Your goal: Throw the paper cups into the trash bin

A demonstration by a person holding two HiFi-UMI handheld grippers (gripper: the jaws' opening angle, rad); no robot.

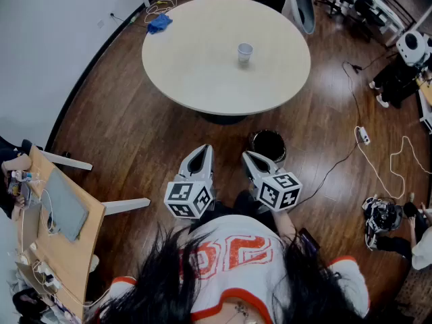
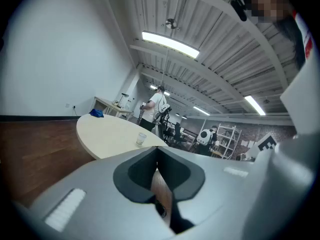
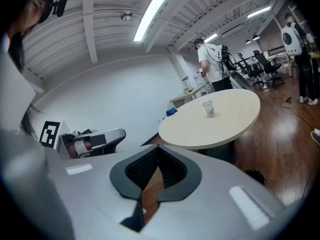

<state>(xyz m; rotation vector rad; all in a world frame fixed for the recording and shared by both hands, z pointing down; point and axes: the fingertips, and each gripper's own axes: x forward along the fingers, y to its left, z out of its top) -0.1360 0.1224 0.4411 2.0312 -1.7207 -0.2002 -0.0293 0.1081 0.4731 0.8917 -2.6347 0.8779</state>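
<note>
Paper cup (image 2: pixel 141 139) on round table (image 2: pixel 102 132)

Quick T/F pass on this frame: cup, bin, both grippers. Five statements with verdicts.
1. One paper cup stands upright on the round table. True.
2. The right gripper is holding the cup. False: its jaws are together with nothing between them, and the cup is on the table, well away from it.
3. The black trash bin stands on the wooden floor beside the table's base. True.
4. The left gripper has its jaws wide open. False: they are closed and empty.
5. The cup is lying on its side on the floor. False: it is upright on the tabletop.
</note>
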